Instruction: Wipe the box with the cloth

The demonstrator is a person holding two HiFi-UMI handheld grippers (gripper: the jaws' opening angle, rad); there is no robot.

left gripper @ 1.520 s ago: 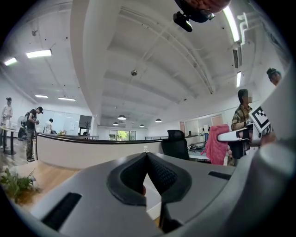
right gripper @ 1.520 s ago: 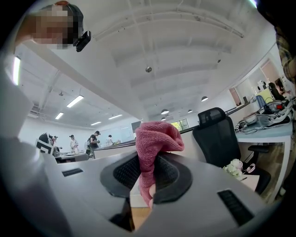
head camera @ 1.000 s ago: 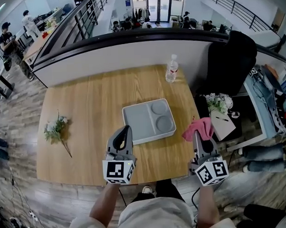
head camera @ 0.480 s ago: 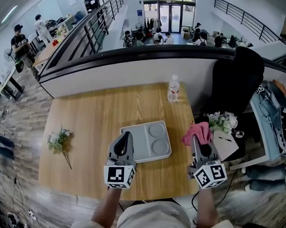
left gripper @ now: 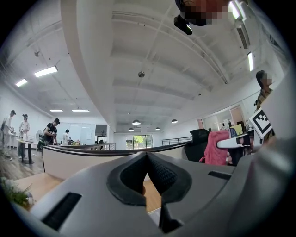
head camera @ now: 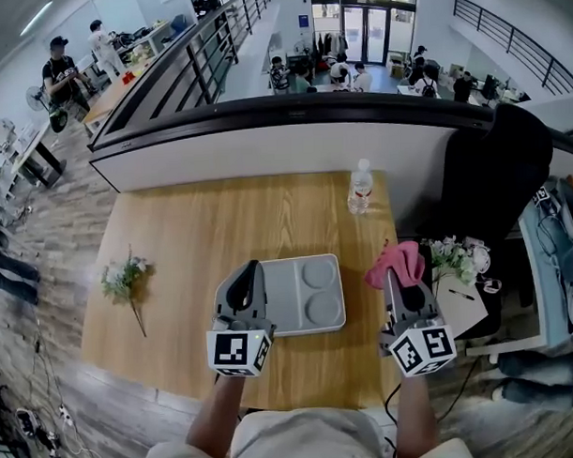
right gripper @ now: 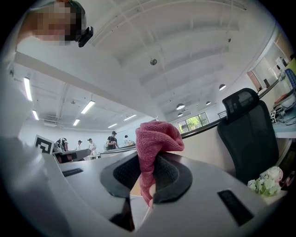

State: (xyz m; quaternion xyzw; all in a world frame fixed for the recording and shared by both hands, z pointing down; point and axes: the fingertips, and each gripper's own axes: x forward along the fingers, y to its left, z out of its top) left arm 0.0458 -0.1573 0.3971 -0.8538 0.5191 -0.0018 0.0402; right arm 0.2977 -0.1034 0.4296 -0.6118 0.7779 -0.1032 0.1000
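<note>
The counter (head camera: 174,227) carries the box (head camera: 287,291) at lower middle of the frame, with nothing on it yet. The left tool (head camera: 250,270), jaws together and empty, hangs by the box's left edge. The right tool (head camera: 392,276), right of the box, pinches the cloth (head camera: 397,261). I'd say all the wiping is left to do.

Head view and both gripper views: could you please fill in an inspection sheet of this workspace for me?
Surface: wooden table, bare wood, no spills seen.
Job's things: grey box flat on the table; pink cloth held up, right of the box.
Clutter: water bottle upright near the far edge; flower sprig lying at the left.
Grippers: left gripper shut and empty, at the box's left edge; right gripper shut on the cloth.
Cables: cables on the floor, lower left, off the table.
Surroundings: black chair and side desk at right; people beyond the railing.
</note>
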